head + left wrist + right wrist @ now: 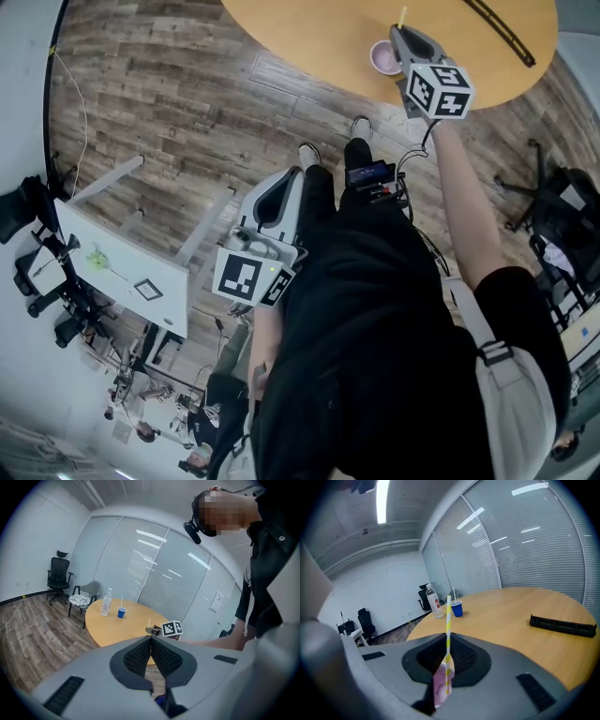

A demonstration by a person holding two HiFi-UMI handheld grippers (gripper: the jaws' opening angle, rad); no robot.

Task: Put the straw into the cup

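Observation:
A yellow-and-white striped straw (448,620) stands upright between the jaws of my right gripper (448,639), which is shut on it. Below the jaws shows the pink cup (439,688), with the straw's lower end in front of its opening; whether it touches inside I cannot tell. In the head view the right gripper (401,36) hovers over the round wooden table (309,37), just right of the pink cup (383,57), and the straw (401,16) pokes out past it. My left gripper (255,246) hangs low beside the person's leg, shut (151,641) and holding nothing.
On the table stand a blue cup with a straw (457,608), a water bottle (436,603) and a long black bar (562,625). A white desk (122,272) is at the left on the wood floor. Office chairs (58,576) line the far wall.

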